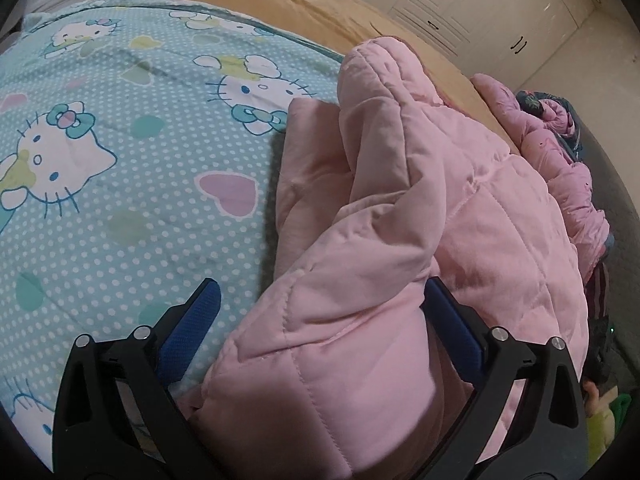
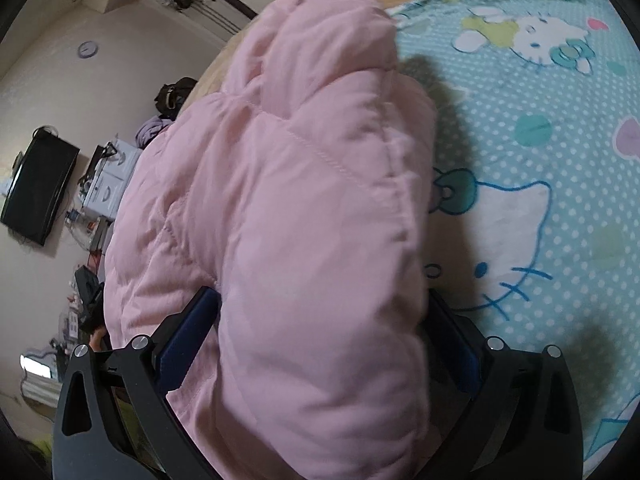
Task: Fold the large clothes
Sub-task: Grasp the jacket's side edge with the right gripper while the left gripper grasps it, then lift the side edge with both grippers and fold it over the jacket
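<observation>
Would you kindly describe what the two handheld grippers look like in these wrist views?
The left gripper and right gripper look alike: black angular plastic finger arms with triangular cut-outs, round silver pivot bolts, and flat textured blue pads. No cables, markings or sleeves show.

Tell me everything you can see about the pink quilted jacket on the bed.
The pink quilted jacket is puffy, soft-looking fabric with stitched seams, bunched in thick folds. It lies on the turquoise dotted cat-print bedcover. The left gripper stands wide, a fold between its blue pads, clear of one pad. The right gripper also straddles a bulky fold; whether it squeezes is unclear.
</observation>
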The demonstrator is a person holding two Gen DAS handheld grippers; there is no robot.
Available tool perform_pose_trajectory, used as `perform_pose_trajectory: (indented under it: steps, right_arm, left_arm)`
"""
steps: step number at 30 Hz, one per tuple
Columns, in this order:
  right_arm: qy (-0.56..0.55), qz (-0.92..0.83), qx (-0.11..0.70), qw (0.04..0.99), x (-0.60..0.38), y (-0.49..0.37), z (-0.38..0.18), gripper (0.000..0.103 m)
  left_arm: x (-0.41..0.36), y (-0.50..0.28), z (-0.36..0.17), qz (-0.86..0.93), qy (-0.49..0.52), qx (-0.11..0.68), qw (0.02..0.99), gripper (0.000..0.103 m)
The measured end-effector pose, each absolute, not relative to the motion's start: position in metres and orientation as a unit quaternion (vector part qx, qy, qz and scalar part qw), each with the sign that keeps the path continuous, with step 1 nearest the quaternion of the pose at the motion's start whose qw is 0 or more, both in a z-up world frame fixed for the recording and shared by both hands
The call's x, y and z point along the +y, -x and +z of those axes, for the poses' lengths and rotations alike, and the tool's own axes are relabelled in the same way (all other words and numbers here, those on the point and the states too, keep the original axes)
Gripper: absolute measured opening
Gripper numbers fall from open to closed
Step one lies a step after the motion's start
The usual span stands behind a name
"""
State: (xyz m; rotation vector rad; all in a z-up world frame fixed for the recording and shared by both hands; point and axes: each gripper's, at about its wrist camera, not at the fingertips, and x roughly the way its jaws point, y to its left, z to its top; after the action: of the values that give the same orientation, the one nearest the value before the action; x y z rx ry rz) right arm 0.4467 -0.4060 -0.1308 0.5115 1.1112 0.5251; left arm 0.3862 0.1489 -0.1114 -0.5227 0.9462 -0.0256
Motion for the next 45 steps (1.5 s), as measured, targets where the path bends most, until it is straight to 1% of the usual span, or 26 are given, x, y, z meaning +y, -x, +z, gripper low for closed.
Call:
perform_pose_trajectory:
  steps: [3, 4, 6, 8, 11, 13, 14, 16, 18, 22, 25, 33, 45]
  right_arm:
    - [-0.235, 0.241, 0.512, 0.790, -0.399, -0.446, -0.131, 0.099]
    - [-0.232, 0.238, 0.512, 0.792, -0.397, -0.445, -0.130, 0.099]
    - [-0.228, 0.235, 0.510, 0.796, -0.393, -0.444, -0.128, 0.097]
    - [-0.231, 0.235, 0.506, 0.797, -0.391, -0.442, -0.127, 0.093]
    - [-0.232, 0.239, 0.494, 0.803, -0.388, -0.438, -0.123, 0.083]
    - [-0.234, 0.239, 0.486, 0.808, -0.394, -0.433, -0.122, 0.072]
    - [-0.234, 0.237, 0.481, 0.811, -0.395, -0.431, -0.120, 0.068]
    - [-0.234, 0.236, 0.468, 0.819, -0.398, -0.426, -0.112, 0.054]
    - [-0.235, 0.237, 0.459, 0.824, -0.395, -0.423, -0.104, 0.048]
    - [-0.234, 0.238, 0.447, 0.830, -0.396, -0.417, -0.093, 0.043]
    - [-0.235, 0.244, 0.435, 0.834, -0.399, -0.410, -0.082, 0.040]
    - [-0.211, 0.259, 0.428, 0.840, -0.394, -0.387, -0.052, 0.039]
    - [-0.206, 0.276, 0.434, 0.832, -0.376, -0.341, -0.043, 0.039]
  left_arm:
    - [0.132, -0.391, -0.106, -0.034, 0.246, 0.438, 0.864, 0.063]
    - [0.125, -0.392, -0.102, -0.026, 0.225, 0.439, 0.869, 0.059]
    - [0.118, -0.393, -0.096, -0.024, 0.212, 0.435, 0.875, 0.053]
    - [0.117, -0.393, -0.096, -0.025, 0.213, 0.433, 0.876, 0.051]
    - [0.117, -0.393, -0.094, -0.031, 0.215, 0.430, 0.876, 0.046]
    - [0.115, -0.392, -0.089, -0.033, 0.212, 0.423, 0.880, 0.041]
    - [0.115, -0.391, -0.088, -0.033, 0.211, 0.421, 0.882, 0.041]
    - [0.114, -0.390, -0.083, -0.034, 0.207, 0.416, 0.885, 0.038]
    - [0.113, -0.387, -0.078, -0.035, 0.205, 0.412, 0.887, 0.036]
    - [0.111, -0.376, -0.068, -0.039, 0.198, 0.403, 0.893, 0.034]
    - [0.109, -0.369, -0.059, -0.041, 0.198, 0.394, 0.897, 0.034]
    - [0.102, -0.344, -0.041, -0.049, 0.184, 0.383, 0.904, 0.033]
    - [0.107, -0.283, -0.033, -0.033, 0.184, 0.385, 0.904, 0.033]
